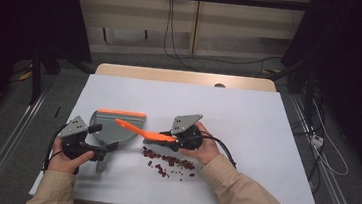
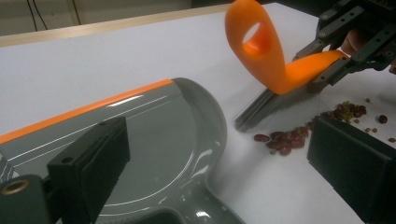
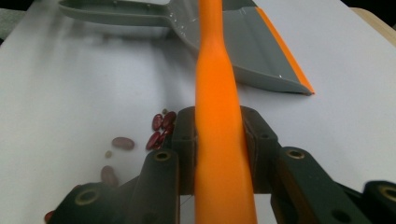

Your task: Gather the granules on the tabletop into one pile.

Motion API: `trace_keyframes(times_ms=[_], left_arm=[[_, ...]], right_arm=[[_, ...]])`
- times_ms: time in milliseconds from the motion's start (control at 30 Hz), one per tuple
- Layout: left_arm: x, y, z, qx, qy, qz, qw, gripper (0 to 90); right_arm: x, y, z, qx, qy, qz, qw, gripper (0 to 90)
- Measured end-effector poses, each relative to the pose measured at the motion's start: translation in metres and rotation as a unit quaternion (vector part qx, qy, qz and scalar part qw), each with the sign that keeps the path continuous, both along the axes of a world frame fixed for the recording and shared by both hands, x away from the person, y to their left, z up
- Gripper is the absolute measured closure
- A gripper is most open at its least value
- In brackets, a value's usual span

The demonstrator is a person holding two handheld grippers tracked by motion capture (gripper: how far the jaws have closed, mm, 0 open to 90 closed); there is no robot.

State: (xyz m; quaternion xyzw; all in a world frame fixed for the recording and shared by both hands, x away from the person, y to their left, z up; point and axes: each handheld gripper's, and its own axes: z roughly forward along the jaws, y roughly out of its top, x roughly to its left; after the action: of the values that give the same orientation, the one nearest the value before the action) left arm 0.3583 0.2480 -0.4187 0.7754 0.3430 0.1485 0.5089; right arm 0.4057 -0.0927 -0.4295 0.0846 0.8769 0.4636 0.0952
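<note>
R gripper point(image 1: 178, 139), frame centre, clamps orange plastic brush handle point(image 1: 141, 131). L gripper point(image 1: 98, 147), lower left, jaws apart w/ grey plastic dustpan point(image 1: 111, 130) handle between them. Dark red beans point(image 1: 168, 162) scattered on white table point(image 1: 247, 123), just below R gripper.

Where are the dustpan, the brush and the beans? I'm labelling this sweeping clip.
dustpan point(image 1: 111, 128): high view, grey pan floor.
brush point(image 3: 215, 140): right gripper view, orange handle between the jaws.
beans point(image 1: 168, 162): high view, middle of the scattered pile.
</note>
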Motion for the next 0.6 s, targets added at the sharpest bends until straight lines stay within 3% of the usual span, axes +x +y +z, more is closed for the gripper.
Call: trace_keyframes(times_ms=[200,267,400,500,600], left_arm=[[-0.001,0.0,0.0,0.0,0.0,0.0,1.0,5.6],[-0.001,0.0,0.0,0.001,0.0,0.0,1.0,5.6],[-0.001,-0.001,0.001,0.0,-0.002,-0.002,1.0,5.6],[-0.001,-0.002,0.0,0.0,0.0,-0.001,1.0,5.6],[-0.001,-0.001,0.001,0.0,-0.001,-0.002,1.0,5.6]], right_arm=[[-0.009,0.001,0.004,-0.012,-0.003,0.013,0.9998,71.4],[-0.01,-0.001,0.005,-0.01,-0.01,0.003,0.9999,71.5],[-0.007,-0.015,0.017,0.029,-0.001,-0.019,0.9994,71.5],[-0.014,-0.021,0.029,0.037,-0.001,-0.026,0.999,71.5],[-0.025,-0.027,0.034,0.051,0.02,-0.028,0.9981,71.5]])
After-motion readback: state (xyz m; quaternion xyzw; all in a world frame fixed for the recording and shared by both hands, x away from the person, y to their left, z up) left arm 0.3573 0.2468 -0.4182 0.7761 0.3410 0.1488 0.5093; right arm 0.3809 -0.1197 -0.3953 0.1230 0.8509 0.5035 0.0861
